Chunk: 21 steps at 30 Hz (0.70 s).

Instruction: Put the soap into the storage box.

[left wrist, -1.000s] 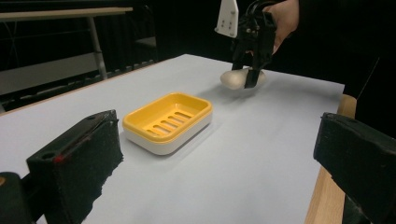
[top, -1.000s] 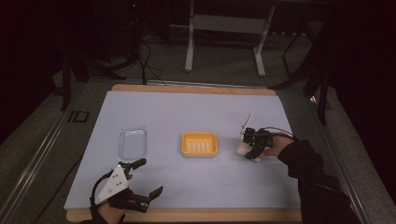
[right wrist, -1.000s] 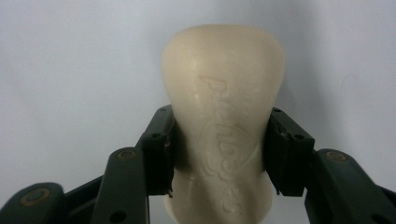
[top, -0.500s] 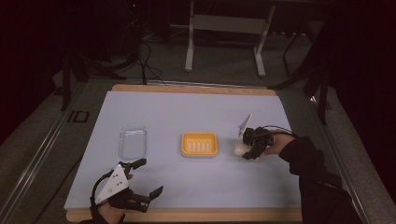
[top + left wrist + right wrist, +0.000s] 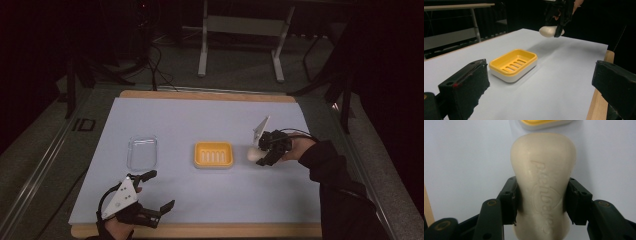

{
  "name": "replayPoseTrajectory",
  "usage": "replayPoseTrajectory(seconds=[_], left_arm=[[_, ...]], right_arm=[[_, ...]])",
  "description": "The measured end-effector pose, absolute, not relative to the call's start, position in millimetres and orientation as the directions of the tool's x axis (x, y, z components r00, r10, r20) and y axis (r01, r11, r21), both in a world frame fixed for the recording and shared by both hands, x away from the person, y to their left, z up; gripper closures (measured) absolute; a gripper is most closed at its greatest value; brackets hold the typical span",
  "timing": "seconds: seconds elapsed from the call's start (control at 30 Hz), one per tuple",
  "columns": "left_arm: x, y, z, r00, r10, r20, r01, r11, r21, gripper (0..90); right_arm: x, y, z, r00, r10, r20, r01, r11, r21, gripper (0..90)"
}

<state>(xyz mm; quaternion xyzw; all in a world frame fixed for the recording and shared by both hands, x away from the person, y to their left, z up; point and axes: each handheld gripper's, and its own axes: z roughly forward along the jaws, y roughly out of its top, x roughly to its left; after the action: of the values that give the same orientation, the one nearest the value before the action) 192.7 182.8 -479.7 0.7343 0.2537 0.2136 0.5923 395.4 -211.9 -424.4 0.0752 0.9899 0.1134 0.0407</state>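
A cream bar of soap (image 5: 543, 182) is clamped between the two black jaws of my right gripper (image 5: 541, 200), which is shut on it and holds it in the air. From above, the soap (image 5: 253, 154) hangs just right of a yellow soap dish (image 5: 214, 154) with a white base, and the right gripper (image 5: 265, 152) reaches in from the right. In the left gripper view the soap (image 5: 548, 31) floats above and beyond the dish (image 5: 513, 64). My left gripper (image 5: 152, 192) rests open near the table's front left edge with nothing between its jaws.
A clear plastic lid or tray (image 5: 142, 152) lies left of the dish. The light blue mat (image 5: 200, 115) covers a wooden table whose edge (image 5: 200, 231) runs along the front. A metal stand (image 5: 240, 30) is behind the table.
The right gripper has lifted the soap off the mat and carried it slightly left, closer to the yellow dish. The left gripper has stayed put.
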Motion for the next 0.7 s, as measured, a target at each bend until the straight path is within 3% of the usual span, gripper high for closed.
replayPoseTrajectory(seconds=[0.7], left_arm=[[192.2,183.2,-479.9,0.781,0.625,0.013,0.119,-0.169,0.978,1.1]], right_arm=[[394.9,-178.5,-392.2,-0.993,0.018,-0.114,-0.019,0.949,0.314,50.0]])
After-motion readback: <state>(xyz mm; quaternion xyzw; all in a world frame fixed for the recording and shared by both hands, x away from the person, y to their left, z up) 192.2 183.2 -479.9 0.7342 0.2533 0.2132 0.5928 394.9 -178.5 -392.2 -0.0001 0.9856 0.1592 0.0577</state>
